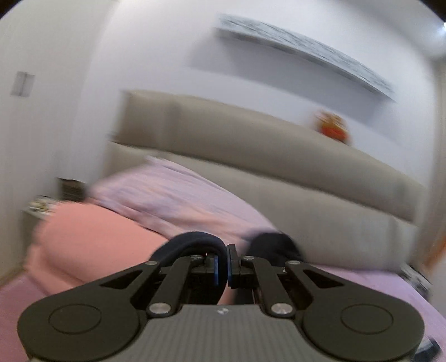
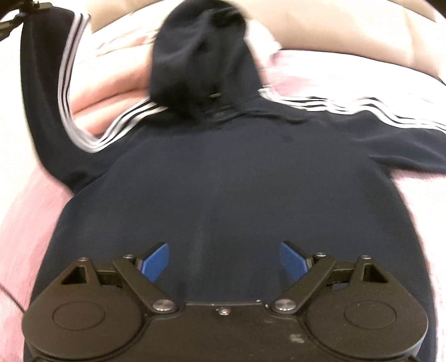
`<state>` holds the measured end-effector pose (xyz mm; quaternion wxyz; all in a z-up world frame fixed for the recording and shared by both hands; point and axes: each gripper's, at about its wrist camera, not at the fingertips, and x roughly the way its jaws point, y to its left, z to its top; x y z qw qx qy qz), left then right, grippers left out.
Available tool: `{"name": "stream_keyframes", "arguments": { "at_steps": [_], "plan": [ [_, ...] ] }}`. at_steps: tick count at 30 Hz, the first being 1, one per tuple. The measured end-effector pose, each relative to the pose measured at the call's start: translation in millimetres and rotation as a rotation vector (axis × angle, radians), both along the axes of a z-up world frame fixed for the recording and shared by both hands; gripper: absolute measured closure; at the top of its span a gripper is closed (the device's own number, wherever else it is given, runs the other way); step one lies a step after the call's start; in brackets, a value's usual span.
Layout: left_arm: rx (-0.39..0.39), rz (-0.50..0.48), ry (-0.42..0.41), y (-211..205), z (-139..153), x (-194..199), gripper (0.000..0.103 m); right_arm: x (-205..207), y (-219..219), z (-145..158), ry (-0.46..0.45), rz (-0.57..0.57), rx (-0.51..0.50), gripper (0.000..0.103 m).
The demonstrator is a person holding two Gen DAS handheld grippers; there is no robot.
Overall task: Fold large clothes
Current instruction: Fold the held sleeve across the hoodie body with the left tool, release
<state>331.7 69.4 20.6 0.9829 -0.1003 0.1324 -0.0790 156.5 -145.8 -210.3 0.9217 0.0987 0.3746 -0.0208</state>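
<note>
A dark navy hoodie (image 2: 237,172) with white sleeve stripes lies spread on the bed, its hood (image 2: 203,55) toward the headboard. My right gripper (image 2: 224,257) hovers open over the lower body of the hoodie, with nothing between its blue pads (image 2: 154,263). The hoodie's left sleeve (image 2: 44,83) rises toward the top left corner, where part of my left gripper (image 2: 22,9) shows. In the blurred left wrist view my left gripper (image 1: 225,247) is shut on a loop of navy sleeve fabric (image 1: 186,242), held up above the bed. The right sleeve (image 2: 376,133) lies flat.
The bed has a pink-lilac sheet (image 2: 25,222), a pink pillow (image 1: 97,236) and a lilac pillow (image 1: 167,195) against a beige headboard (image 1: 251,144). An orange object (image 1: 331,128) sits on the headboard. A nightstand (image 1: 41,206) stands at the left, and a thin cable (image 2: 11,298) crosses the sheet.
</note>
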Motion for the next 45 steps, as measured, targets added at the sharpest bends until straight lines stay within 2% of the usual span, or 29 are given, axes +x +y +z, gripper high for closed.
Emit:
{"name": "stream_keyframes", "arguments": {
  "at_steps": [4,8,10,11,13,15,16,18,19,21,23,24,26,30,31,32,33,34,36,39,41,42,43,44,45],
  "plan": [
    [0.016,-0.166,0.102,-77.9,-47.2,8.5,0.097,-6.3,-40.0,-2.4,0.014,-0.073,0.036,0.001],
    [0.024,-0.251,0.231,-132.6,-107.6,17.9,0.096,-9.2,-66.1,-8.0,0.042,-0.137,0.019,0.001],
    [0.035,-0.283,0.297,-146.4,-138.2,30.8,0.092,-13.4,-74.4,-10.6,0.049,-0.157,0.008,0.001],
    [0.037,-0.293,0.339,-147.2,-153.1,37.7,0.090,-13.2,-77.7,-11.7,0.054,-0.166,0.008,0.001],
    [0.024,-0.343,0.450,-143.4,-178.0,52.3,0.072,-12.4,-80.2,-13.6,0.064,-0.173,0.000,0.002],
    [0.007,-0.391,0.535,-135.1,-190.8,52.0,0.050,-8.0,-80.0,-12.6,0.060,-0.162,-0.011,0.002],
    [-0.006,-0.398,0.565,-124.7,-193.9,49.3,0.045,-3.6,-80.0,-9.1,0.036,-0.152,-0.019,0.002],
    [-0.047,-0.403,0.609,-99.3,-194.3,33.9,0.024,8.1,-79.1,0.0,-0.041,-0.120,-0.041,0.002],
    [-0.059,-0.400,0.615,-86.3,-195.6,23.2,0.022,17.5,-78.3,3.8,-0.076,-0.101,-0.061,0.002],
    [-0.035,-0.357,0.629,-60.2,-196.2,5.1,0.022,48.5,-73.8,10.4,-0.156,-0.042,-0.151,0.002],
    [-0.022,-0.292,0.589,-35.7,-194.1,-7.4,0.022,86.8,-67.0,12.8,-0.203,0.050,-0.269,0.003],
    [-0.032,-0.260,0.562,-24.6,-196.2,-9.7,0.022,109.4,-64.3,11.8,-0.202,0.089,-0.333,0.007],
    [-0.050,-0.219,0.556,-8.8,-202.5,-1.0,0.023,146.1,-62.9,7.3,-0.182,0.135,-0.419,0.031],
    [-0.087,-0.134,0.573,24.5,-214.9,12.9,0.024,197.0,-60.5,-13.6,-0.085,0.282,-0.469,0.041],
    [-0.098,-0.116,0.577,30.3,-215.8,15.6,0.024,201.1,-58.4,-17.3,-0.071,0.314,-0.470,0.051],
    [-0.112,-0.106,0.581,34.9,-213.5,22.4,0.024,201.4,-57.2,-17.5,-0.073,0.335,-0.462,0.071],
    [-0.129,-0.097,0.584,40.7,-213.1,24.7,0.024,198.7,-56.5,-15.4,-0.069,0.352,-0.445,0.084],
    [-0.141,-0.089,0.585,44.4,-211.1,25.9,0.024,197.3,-53.1,-14.2,-0.057,0.352,-0.430,0.094],
    [-0.158,-0.086,0.585,50.5,-211.4,28.6,0.024,190.3,-48.0,-10.5,0.001,0.365,-0.353,0.094],
    [-0.164,-0.093,0.587,52.7,-213.1,30.6,0.024,173.4,-45.0,1.5,0.075,0.337,-0.170,0.094],
    [-0.161,-0.094,0.581,53.9,-212.1,28.3,0.024,168.2,-51.2,5.9,0.131,0.295,0.013,0.086],
    [-0.162,-0.094,0.580,53.8,-212.7,29.0,0.024,166.1,-55.3,9.1,0.146,0.273,0.069,0.081],
    [-0.163,-0.094,0.582,54.1,-213.0,29.2,0.024,161.3,-56.8,14.8,0.143,0.243,0.071,0.064],
    [-0.165,-0.091,0.583,54.3,-213.2,29.2,0.024,156.5,-54.7,20.6,0.128,0.216,0.017,0.047],
    [-0.172,-0.089,0.581,55.1,-212.8,29.0,0.024,147.0,-45.8,31.2,0.079,0.196,-0.095,0.046]
  ]
}}
